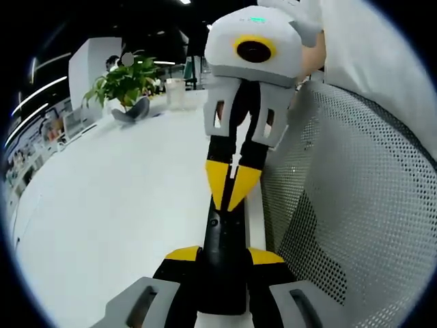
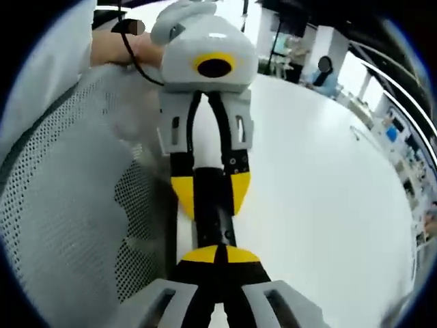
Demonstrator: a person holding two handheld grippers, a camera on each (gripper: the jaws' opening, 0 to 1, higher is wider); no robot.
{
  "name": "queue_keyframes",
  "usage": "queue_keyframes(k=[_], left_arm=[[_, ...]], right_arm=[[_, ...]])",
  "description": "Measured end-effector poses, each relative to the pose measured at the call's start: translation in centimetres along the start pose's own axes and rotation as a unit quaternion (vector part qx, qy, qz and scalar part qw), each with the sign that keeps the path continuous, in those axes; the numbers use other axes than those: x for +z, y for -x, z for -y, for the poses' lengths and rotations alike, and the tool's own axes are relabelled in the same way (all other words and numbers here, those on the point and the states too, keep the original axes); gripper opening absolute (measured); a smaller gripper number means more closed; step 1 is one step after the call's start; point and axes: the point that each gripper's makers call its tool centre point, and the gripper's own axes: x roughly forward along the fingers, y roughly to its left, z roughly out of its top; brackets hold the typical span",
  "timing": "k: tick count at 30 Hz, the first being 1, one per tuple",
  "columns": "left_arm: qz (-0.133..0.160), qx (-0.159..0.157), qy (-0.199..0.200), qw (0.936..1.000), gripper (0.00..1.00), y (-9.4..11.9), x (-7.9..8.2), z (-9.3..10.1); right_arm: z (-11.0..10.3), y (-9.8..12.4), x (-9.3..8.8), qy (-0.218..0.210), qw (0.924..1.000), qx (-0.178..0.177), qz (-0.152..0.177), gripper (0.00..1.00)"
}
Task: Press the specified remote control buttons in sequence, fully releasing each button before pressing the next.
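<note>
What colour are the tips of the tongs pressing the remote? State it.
Yellow tips on the right tongs, touching the slim black remote control; clearest in the left gripper view.

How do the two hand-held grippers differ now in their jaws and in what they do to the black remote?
The left hand-held gripper has its jaws apart, closed on the sides of the remote; the right hand-held gripper has its yellow jaws shut together, the tips on the remote's top face. The left grips the remote's one end; the right points down onto it from the opposite side. Both have yellow-tipped jaws.
</note>
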Motion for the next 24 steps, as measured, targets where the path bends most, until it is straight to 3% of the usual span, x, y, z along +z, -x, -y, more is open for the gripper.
queue_keyframes(k=[5,9,14,19,24], left_arm=[[0.000,0.000,-0.002,1.0000,0.25,-0.06,0.05,0.01],[0.000,0.001,-0.001,1.0000,0.25,-0.09,0.08,-0.01],[-0.001,0.000,-0.001,1.0000,0.25,-0.10,0.08,-0.02],[0.000,0.000,-0.001,1.0000,0.25,-0.14,0.10,-0.04],[-0.001,0.000,-0.001,1.0000,0.25,-0.19,0.10,-0.07]], right_arm=[[-0.40,-0.23,0.51,-0.007,0.9999,0.013,0.005,0.00],[0.09,0.02,-0.04,0.011,0.9998,0.000,-0.017,0.00],[0.24,0.21,-0.14,-0.009,0.9998,0.014,-0.010,0.00],[0.01,-0.01,-0.14,0.010,0.9996,0.019,-0.016,0.00],[0.13,-0.30,-0.15,0.034,0.9977,0.036,-0.047,0.00]])
